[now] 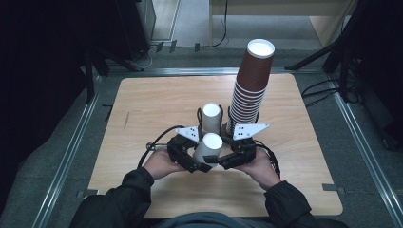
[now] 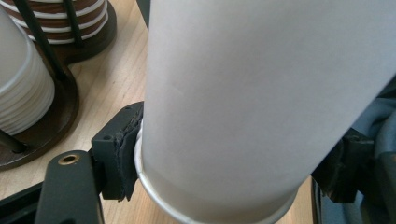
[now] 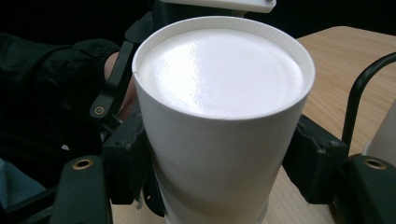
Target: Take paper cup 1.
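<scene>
Both grippers held one white cup (image 1: 209, 147) upside down above the table's (image 1: 142, 109) near edge, between the hands. Right gripper (image 1: 227, 160) clamped it low on the wall, pads on both sides. Left gripper (image 1: 196, 165) had its jaws at the rim end, one pad touching; grip looked made but not certain.

Step, as I read it: handover or separating nested cups. Next move needs one gripper to let go, or a straight pull apart.

Just behind: white stack (image 1: 212, 117) in a wire holder and tall brown stack (image 1: 251, 85). Both close, easy to clip.
</scene>
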